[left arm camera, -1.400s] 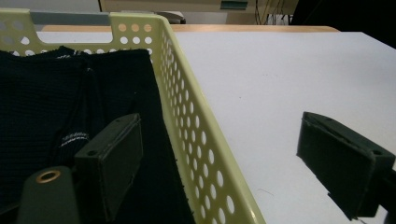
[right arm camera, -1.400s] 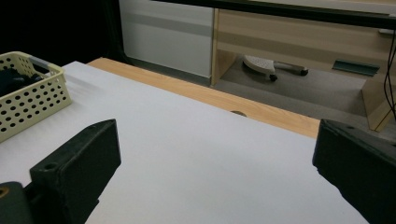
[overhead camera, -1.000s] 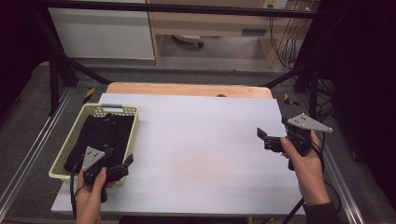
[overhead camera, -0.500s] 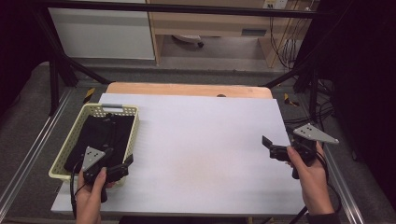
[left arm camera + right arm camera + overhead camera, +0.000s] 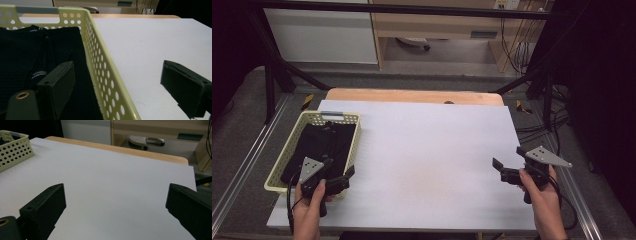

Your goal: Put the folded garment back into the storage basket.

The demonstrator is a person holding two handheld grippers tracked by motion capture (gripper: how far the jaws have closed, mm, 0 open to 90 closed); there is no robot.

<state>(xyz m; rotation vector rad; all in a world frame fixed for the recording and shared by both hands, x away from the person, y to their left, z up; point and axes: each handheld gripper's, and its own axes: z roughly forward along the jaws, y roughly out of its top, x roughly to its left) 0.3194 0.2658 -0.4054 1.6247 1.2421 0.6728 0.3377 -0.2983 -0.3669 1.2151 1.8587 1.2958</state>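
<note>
Perforated plastic basket (image 5: 287,150) (matt) holds knitted cloth (image 5: 30,55).

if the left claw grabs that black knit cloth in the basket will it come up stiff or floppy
Probably floppy: the black cloth lies slumped and creased in the yellow basket, so it should drape and trail. Its ribbed knit looks grippy rather than slippery. The left claw, open astride the basket wall, may nudge the light-looking basket.

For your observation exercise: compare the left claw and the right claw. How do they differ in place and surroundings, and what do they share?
The left claw straddles the yellow basket's near-right wall, one jaw over the black cloth inside; the right claw is over the bare white table, near its right edge. Both are open, empty and hand-held.
</note>
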